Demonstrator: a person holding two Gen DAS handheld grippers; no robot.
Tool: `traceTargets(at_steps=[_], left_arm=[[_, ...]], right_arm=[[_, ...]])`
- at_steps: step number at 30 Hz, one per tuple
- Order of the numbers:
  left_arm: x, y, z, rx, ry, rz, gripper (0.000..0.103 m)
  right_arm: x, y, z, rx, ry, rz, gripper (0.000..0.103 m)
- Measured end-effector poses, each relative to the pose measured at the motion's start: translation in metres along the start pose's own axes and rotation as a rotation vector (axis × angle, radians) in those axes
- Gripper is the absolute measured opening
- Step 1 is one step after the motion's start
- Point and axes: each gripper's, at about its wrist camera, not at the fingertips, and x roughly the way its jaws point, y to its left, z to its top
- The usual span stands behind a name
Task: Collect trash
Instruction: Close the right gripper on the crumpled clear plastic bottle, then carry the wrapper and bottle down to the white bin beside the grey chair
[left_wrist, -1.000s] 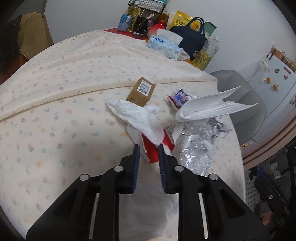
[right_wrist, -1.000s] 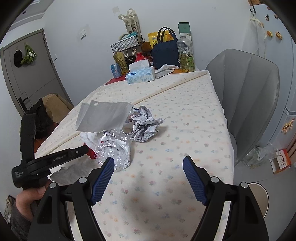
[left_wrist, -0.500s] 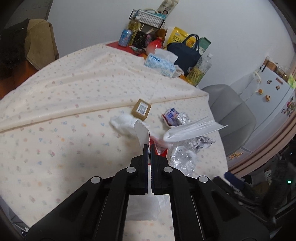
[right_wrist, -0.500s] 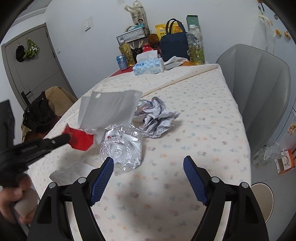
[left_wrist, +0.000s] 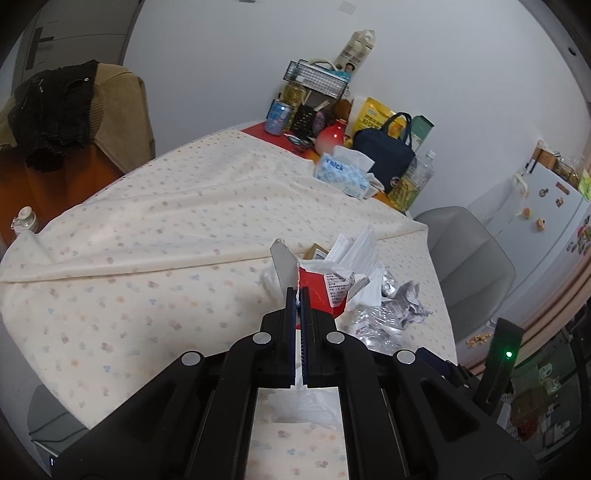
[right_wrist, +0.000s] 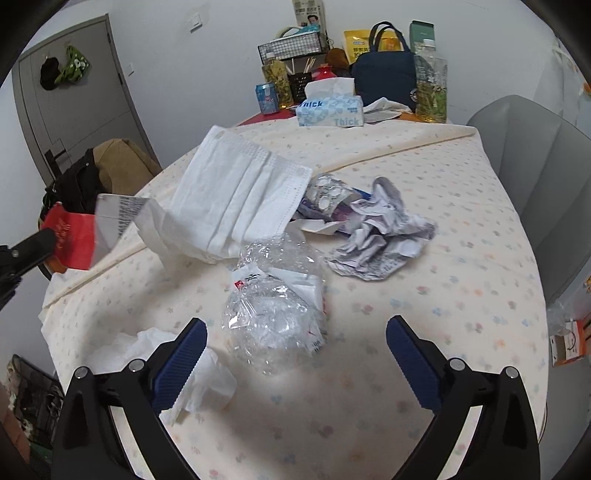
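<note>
Red-and-white torn paper packet (left_wrist: 325, 291), a second ago lying on the floral-clothed surface (left_wrist: 147, 280), now hangs lifted in the clamped left claw (left_wrist: 298, 295), while the empty right claw (right_wrist: 295, 343) is opening toward the crumpled clear plastic bag (right_wrist: 275, 306) at twelve o'clock, likely next.

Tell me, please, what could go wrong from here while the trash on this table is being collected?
The left gripper pinches only an edge of the red wrapper, so it might tear or slip free. The white mask drapes against that wrapper and could drag along. The right gripper is opening near the crushed plastic bottle, which may squirt sideways when squeezed.
</note>
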Motion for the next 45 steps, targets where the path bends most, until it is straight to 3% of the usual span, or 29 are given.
traceTargets(at_steps=[1,2,4,5,6,13,20,33,45], left_arm=[[-0.001,0.002,0.000,-0.004,-0.001,0.003,0.003],[-0.002,0.004,-0.001,-0.008,-0.003,0.006,0.003],[-0.004,0.007,-0.001,-0.015,-0.008,0.008,0.003],[-0.007,0.008,-0.001,-0.017,-0.013,0.009,0.003],[-0.008,0.009,-0.001,-0.018,-0.017,0.008,0.003],[-0.022,-0.004,0.001,-0.013,-0.042,-0.038,0.003],[-0.005,-0.031,-0.014,0.008,0.014,-0.100,0.003],[0.033,-0.094,-0.045,0.086,0.100,-0.174,0.003],[0.067,-0.191,-0.073,0.221,0.183,-0.275,0.003]], right_arm=[[0.004,0.001,0.002,-0.001,0.000,-0.005,0.093],[0.006,0.001,0.003,0.002,0.003,-0.004,0.084],[0.011,-0.002,0.005,0.022,0.023,0.016,0.058],[0.011,-0.007,0.006,0.047,0.030,0.052,0.038],[0.009,-0.008,0.006,0.053,0.030,0.061,0.031],[-0.026,-0.009,0.004,0.020,-0.039,0.087,0.025],[-0.071,-0.024,-0.006,0.021,-0.120,0.081,0.025],[-0.128,-0.107,-0.032,0.160,-0.199,-0.032,0.025],[-0.178,-0.197,-0.064,0.299,-0.245,-0.170,0.025]])
